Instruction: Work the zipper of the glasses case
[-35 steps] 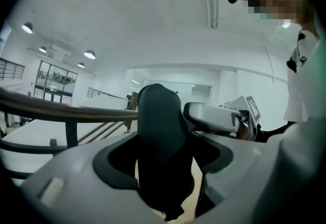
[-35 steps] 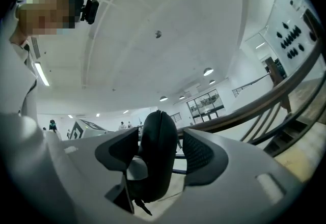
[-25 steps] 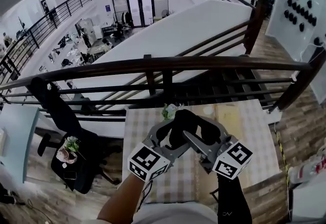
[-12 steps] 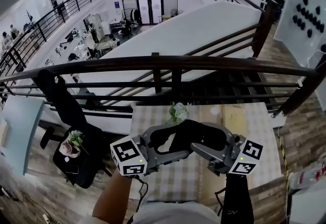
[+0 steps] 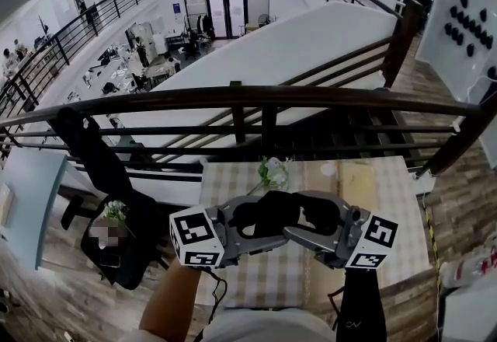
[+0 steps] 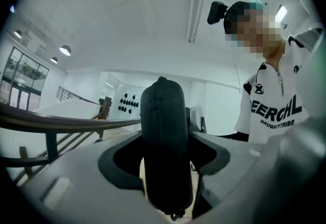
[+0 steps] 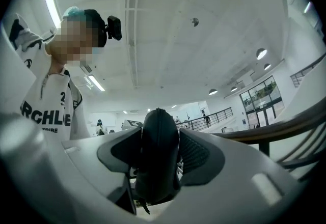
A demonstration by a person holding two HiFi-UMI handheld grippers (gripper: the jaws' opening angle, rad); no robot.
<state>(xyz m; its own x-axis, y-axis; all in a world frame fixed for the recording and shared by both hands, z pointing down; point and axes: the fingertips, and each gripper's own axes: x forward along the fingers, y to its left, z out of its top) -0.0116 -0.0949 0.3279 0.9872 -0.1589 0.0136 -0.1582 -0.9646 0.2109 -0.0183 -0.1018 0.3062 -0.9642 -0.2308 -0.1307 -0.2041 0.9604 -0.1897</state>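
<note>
Left claw (image 5: 238,219) and right claw (image 5: 314,214) both pinch the glasses case (image 5: 272,208) (long axis left-to-right).

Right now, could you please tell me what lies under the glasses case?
The glasses case, clamped between the left gripper and right gripper, hangs over a checked tablecloth. The patch straight beneath is covered by the case and grippers, so anything lying there is unseen.

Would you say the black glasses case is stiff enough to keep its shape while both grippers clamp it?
Probably stiff: the glasses case looks rounded, undented in the left gripper jaws. Likely light: the right gripper shares it in mid-air.
</note>
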